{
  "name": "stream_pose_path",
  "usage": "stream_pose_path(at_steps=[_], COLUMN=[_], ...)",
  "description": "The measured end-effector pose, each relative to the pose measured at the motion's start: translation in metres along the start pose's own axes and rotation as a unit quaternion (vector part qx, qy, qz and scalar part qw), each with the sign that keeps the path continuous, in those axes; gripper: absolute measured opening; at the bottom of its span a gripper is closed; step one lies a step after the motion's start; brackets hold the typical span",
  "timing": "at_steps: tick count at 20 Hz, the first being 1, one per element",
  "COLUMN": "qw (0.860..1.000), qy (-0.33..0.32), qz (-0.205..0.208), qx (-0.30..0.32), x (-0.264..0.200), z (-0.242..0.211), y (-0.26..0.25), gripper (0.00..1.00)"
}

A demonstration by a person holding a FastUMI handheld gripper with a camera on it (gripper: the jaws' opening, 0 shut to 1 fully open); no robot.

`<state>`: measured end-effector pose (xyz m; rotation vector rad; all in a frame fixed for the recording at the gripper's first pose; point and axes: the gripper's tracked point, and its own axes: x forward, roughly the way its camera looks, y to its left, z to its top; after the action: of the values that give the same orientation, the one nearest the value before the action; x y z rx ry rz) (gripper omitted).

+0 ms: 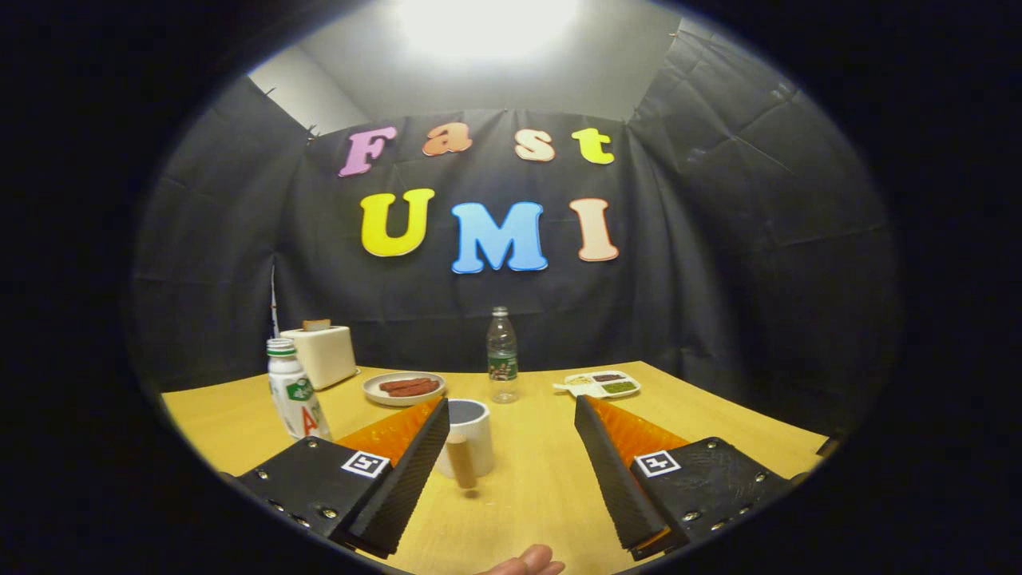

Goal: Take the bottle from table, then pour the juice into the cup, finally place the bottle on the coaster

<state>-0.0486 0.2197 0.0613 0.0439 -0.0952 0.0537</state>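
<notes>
Your gripper point(511, 467) hangs above a yellow wooden table point(543, 487) inside a booth of black cloth point(718, 263), with a pale wall and a bright light point(487, 24) overhead. Its jaws stand wide apart and hold nothing.

The white juice bottle point(295, 391) stands upright on the table just beyond your left finger, green cap point(281, 346) on top, its long axis vertical. The white cup point(469, 435) sits between the fingers, close against the left one, mouth up, with a small cork-coloured cylinder point(461, 461) touching its front. Whether that is a handle you cannot tell.

Further back, from left to right: a cream toaster point(326, 355) with a slice in its slot, a plate point(403, 389) with brownish strips, a clear water bottle point(502, 355) standing upright, and a small white tray point(600, 384) of food. A fingertip point(527, 563) shows at the near table edge, below the gripper.
</notes>
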Motion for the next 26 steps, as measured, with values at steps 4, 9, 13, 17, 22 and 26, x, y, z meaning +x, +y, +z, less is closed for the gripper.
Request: stream_pose_path(at_steps=[4,9,13,17,22,26], qw=[0.998,0.992,0.989,0.99,0.988,0.984], qy=[0.0,0.005,0.013,0.019,0.023,0.047], qz=[0.055,0.125,0.144,0.141,0.155,0.169], qx=[0.008,0.008,-0.003,-0.006,0.0,-0.01], x=[-0.005,-0.008,0.005,0.035,0.062,0.083], z=[-0.011,-0.029,-0.043,-0.059,-0.062,-0.082], y=[0.084,0.16,0.194,0.209,0.223,0.234], gripper=[0.96,0.96,0.96,0.96,0.97,0.97])
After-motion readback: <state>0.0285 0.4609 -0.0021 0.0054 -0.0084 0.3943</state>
